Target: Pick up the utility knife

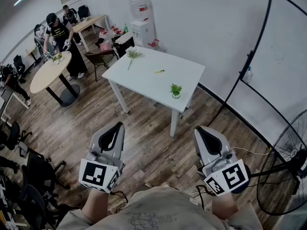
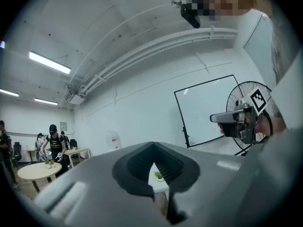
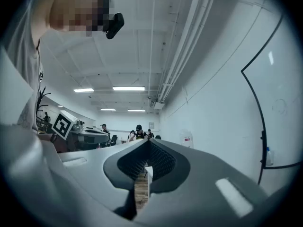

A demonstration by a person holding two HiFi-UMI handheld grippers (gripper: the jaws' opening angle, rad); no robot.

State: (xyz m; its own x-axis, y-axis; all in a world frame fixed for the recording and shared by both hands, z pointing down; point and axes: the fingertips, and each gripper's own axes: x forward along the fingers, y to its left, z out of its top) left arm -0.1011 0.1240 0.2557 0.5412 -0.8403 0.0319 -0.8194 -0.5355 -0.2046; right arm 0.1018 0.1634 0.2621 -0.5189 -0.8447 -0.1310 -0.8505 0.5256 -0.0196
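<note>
The utility knife is a small yellow object lying on a white table across the room. Both grippers are held up in the air, well short of that table, over the wooden floor. My left gripper is shut, its dark pads meeting at the tip with nothing between them. My right gripper is likewise shut and empty. Through the gap under the left gripper's pads I glimpse the table's small potted plant. The knife itself does not show in either gripper view.
A potted plant and a white flower sprig also rest on the table. A whiteboard on a stand and a floor fan are at the right. People work at a round table far left; office chairs stand near left.
</note>
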